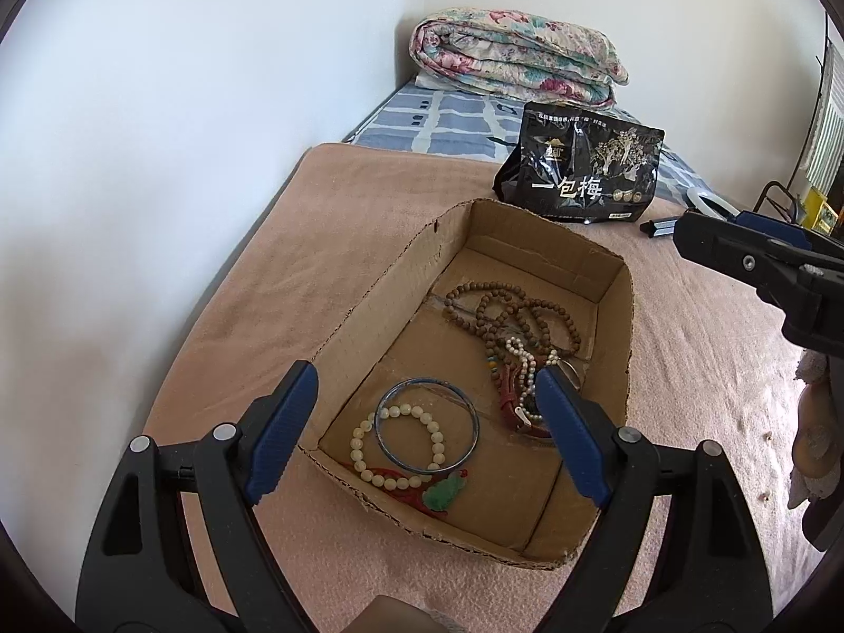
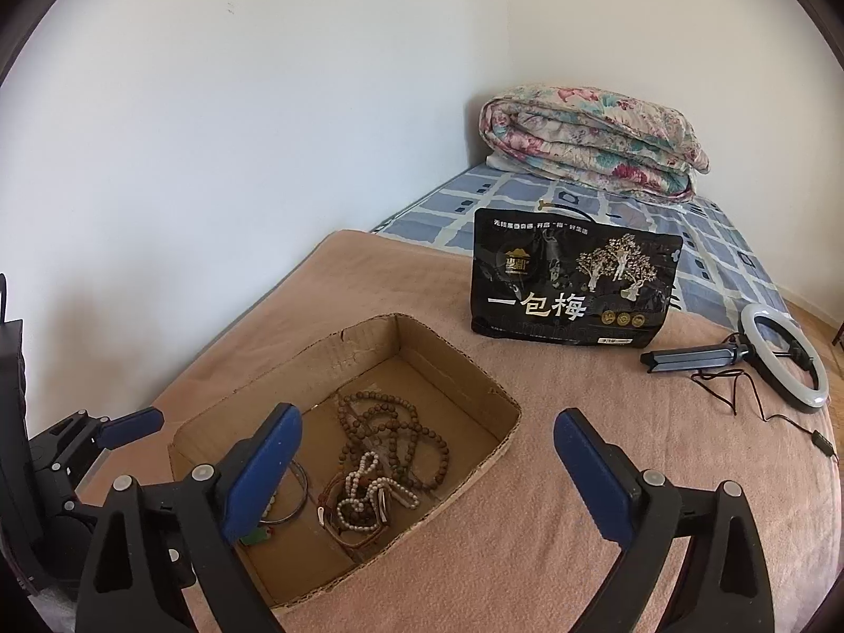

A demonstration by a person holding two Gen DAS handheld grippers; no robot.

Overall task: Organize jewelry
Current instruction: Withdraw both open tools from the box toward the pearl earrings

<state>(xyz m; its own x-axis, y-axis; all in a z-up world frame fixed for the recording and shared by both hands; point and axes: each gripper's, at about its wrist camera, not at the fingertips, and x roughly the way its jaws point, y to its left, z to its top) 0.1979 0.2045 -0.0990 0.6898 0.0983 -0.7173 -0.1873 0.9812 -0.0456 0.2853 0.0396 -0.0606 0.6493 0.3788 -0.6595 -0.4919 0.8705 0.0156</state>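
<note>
A shallow cardboard box [image 1: 364, 316] [image 2: 459, 369] lies on a pink blanket and holds the jewelry. Inside are a brown wooden bead necklace [image 1: 506, 311] [image 2: 390, 422], a small white bead string tangled with red cord [image 1: 519, 369] [image 2: 364, 496], a blue bangle [image 1: 427, 424] [image 2: 300, 496], a cream bead bracelet [image 1: 398, 446] and a green pendant on red cord [image 1: 446, 493] [image 2: 253, 537]. My left gripper [image 1: 427, 422] is open and empty above the box's near end. My right gripper [image 2: 427, 469] is open and empty over the box's right edge; it also shows in the left wrist view [image 1: 759, 264].
A black snack bag [image 1: 580, 176] [image 2: 572, 279] stands behind the box. A folded floral quilt [image 1: 517, 55] [image 2: 591, 140] lies on the blue checked sheet [image 2: 527, 195]. A ring light on a small tripod [image 2: 780, 353] lies at the right. A white wall is on the left.
</note>
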